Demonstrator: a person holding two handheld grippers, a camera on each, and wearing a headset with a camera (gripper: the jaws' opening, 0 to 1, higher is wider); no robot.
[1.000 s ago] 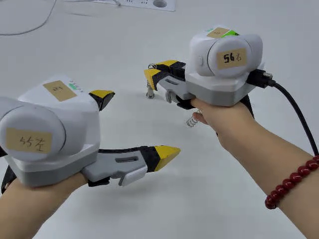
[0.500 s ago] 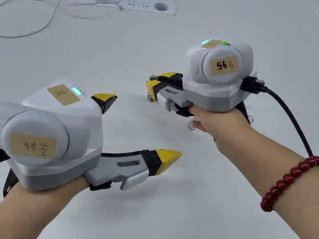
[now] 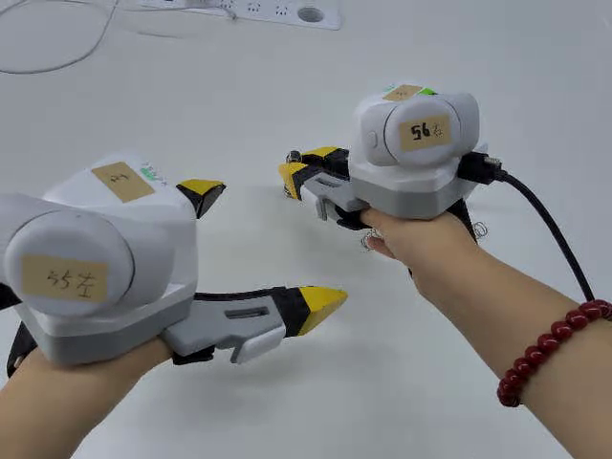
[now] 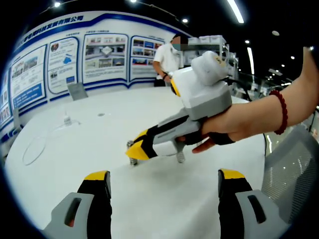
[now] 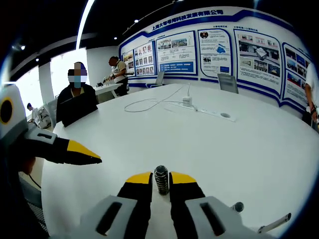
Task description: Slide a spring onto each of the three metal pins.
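My right gripper is shut on a small dark coil spring that stands upright between its yellow tips. In the head view the right gripper points left, low over the white table, with the spring just under its tips. The left gripper view shows those tips over the spring on the table. A short metal pin stands to the right of the jaws, seen as pin under the right gripper's body. My left gripper hangs open at the lower left, with nothing between its jaws.
Two loose springs lie by the right hand, one spring under the fingers and another spring behind the gripper. A power strip and a white cable lie at the table's far edge. People stand in the background.
The view has shifted slightly. The right gripper has rolled a little and stays shut at the spring. The left gripper has not moved.
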